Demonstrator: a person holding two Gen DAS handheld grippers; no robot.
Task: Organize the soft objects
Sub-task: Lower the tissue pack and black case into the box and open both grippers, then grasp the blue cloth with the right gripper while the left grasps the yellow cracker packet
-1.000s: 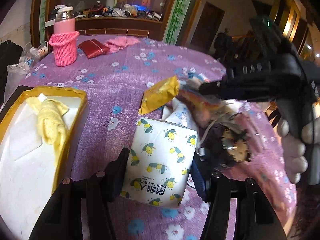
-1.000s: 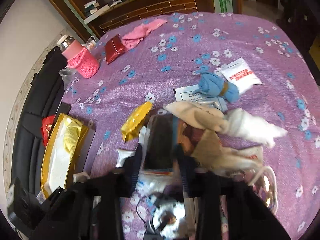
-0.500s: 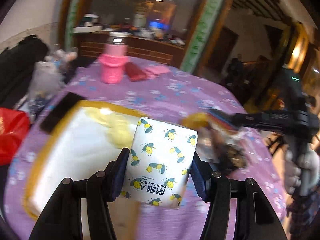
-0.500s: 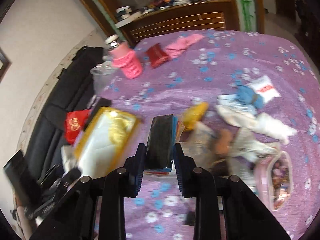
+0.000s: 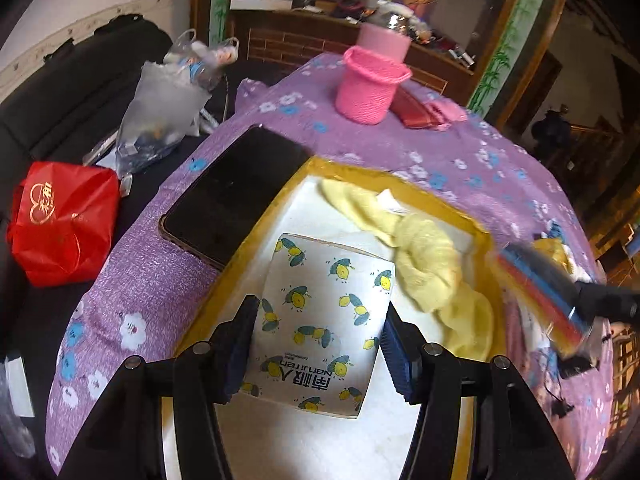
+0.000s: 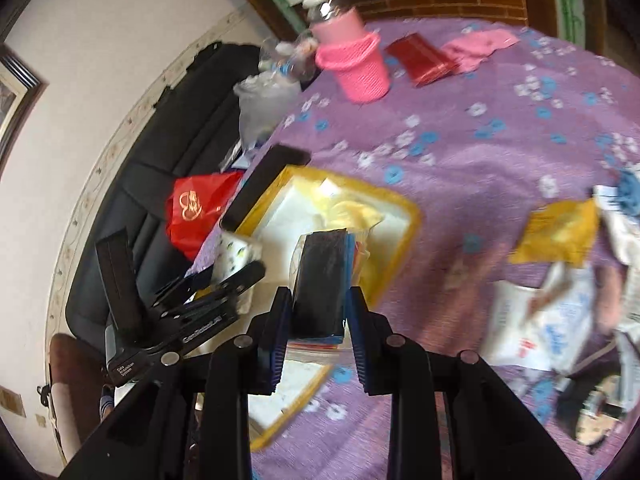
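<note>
In the left wrist view the left gripper (image 5: pixel 318 340), clenching the white lemon-print tissue pack (image 5: pixel 320 320), is now hovering over the yellow-rimmed white box (image 5: pixel 400 182) rather than the purple tablecloth (image 5: pixel 480 160), while in the right wrist view the right gripper (image 6: pixel 318 320) is carrying its clamped dark flat packet (image 6: pixel 320 280) boxward, likely toward release.

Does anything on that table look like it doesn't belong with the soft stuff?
Yes: a black phone lies at the table's edge beside the yellow box, hard among soft things, one corner seemingly past the edge. Socks and packets lie jumbled on the right.
</note>
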